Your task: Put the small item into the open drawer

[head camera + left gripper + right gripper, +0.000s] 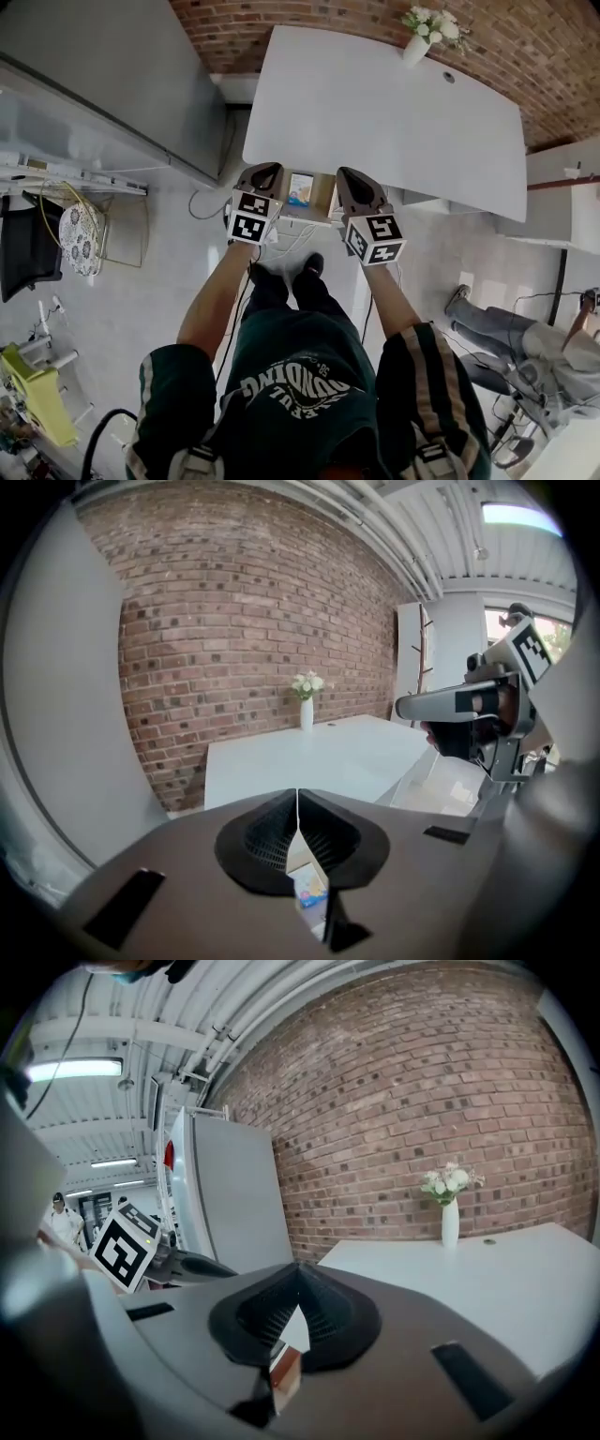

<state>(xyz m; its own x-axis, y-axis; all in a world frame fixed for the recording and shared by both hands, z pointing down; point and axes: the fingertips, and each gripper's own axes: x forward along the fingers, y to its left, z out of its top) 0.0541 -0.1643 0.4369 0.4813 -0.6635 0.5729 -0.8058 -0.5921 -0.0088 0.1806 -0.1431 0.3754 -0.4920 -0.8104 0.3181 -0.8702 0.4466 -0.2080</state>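
Head view: the open drawer [324, 193] juts from the near edge of the white surface [375, 103]. The small item [300, 189] lies in it, between the left gripper [263, 178] and the right gripper [354, 184].

Left gripper view: the fingers [264, 834] are pressed together and empty, with the item showing below them.

Right gripper view: the fingers [328, 1312] are likewise closed on nothing. Only the drawer's wooden edge shows beneath.

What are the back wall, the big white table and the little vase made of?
Wall: bare red-brown brick, matte, with mortar lines showing.
Table: smooth, even white top, probably laminate or painted board.
Vase: smooth white, likely ceramic, but too small to be sure.
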